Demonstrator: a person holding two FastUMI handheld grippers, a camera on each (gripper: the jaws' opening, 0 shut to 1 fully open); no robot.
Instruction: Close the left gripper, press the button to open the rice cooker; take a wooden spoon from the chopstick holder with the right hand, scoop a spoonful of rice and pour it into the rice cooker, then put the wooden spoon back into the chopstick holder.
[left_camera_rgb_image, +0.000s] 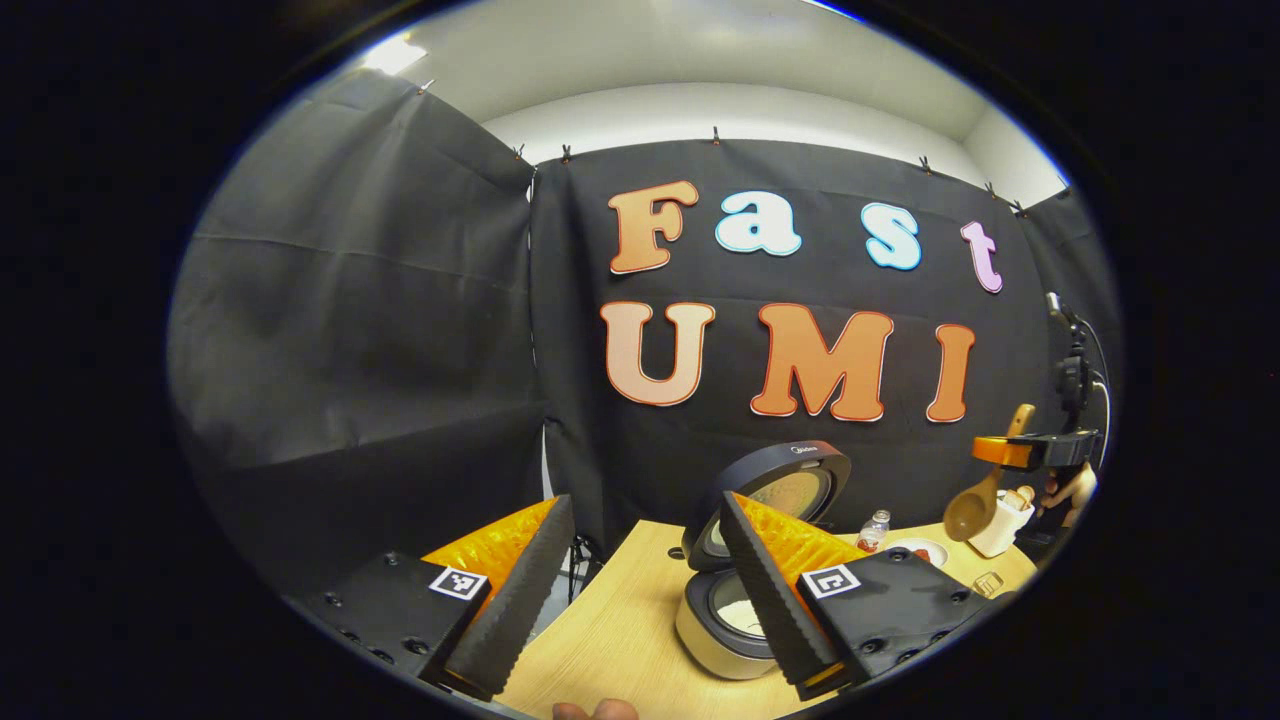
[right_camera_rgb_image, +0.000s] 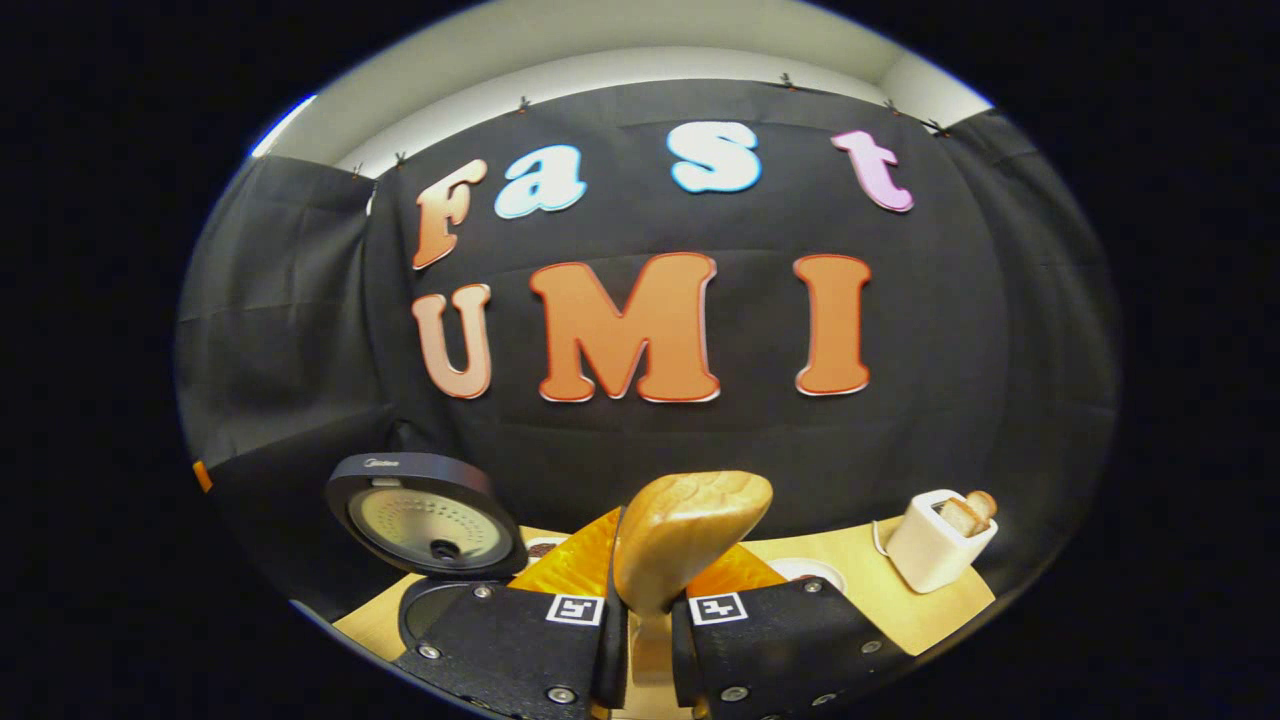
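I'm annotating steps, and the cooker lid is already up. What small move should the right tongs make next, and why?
Probably carry the spoon towards the rice to scoop. The right tongs are shut on its handle, it hangs clear of the holder, and the cooker stands open.

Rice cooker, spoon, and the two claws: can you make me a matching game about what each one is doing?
Things:
1. rice cooker
2. wooden spoon
3. left claw
4. chopstick holder

States:
A. fingers spread apart, holding nothing
B. lid standing up, open
C. pinched in the right claw
D. white, on the table's right side, utensils poking out

Pairs: 1-B, 2-C, 3-A, 4-D
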